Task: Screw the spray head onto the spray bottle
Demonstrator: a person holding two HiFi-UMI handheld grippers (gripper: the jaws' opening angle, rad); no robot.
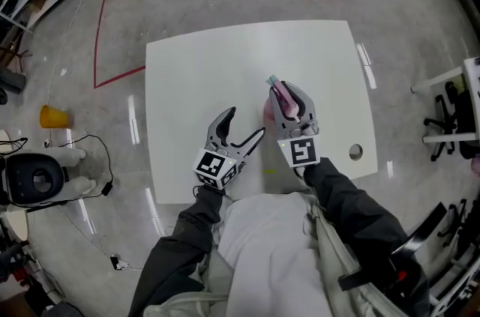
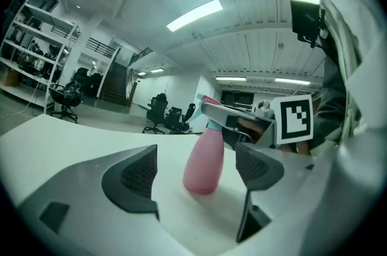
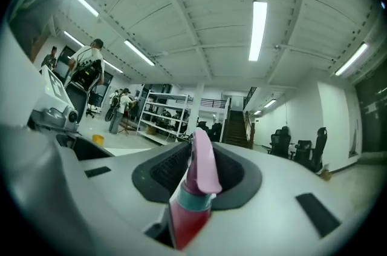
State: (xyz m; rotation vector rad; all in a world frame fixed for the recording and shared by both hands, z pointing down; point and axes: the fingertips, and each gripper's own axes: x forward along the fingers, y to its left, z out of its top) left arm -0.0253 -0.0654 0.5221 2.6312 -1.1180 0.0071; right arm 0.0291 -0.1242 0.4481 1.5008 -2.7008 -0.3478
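Observation:
A pink spray bottle (image 1: 271, 107) with its pink spray head (image 1: 279, 89) and teal collar stands upright on the white table (image 1: 225, 61). My right gripper (image 1: 289, 92) is shut on the bottle's top, at the neck and spray head (image 3: 204, 170), above the teal collar (image 3: 195, 200). My left gripper (image 1: 247, 122) is open just left of the bottle, jaws wide and pointing at it. In the left gripper view the bottle's body (image 2: 204, 164) stands ahead between the two pads (image 2: 136, 179), apart from both, with the right gripper (image 2: 233, 121) clamped across its top.
A round hole (image 1: 355, 152) sits near the table's right front corner. On the floor at left are a yellow cup (image 1: 52, 116), cables and a white machine (image 1: 34, 177). Red tape lines cross the floor; office chairs stand at the back and right.

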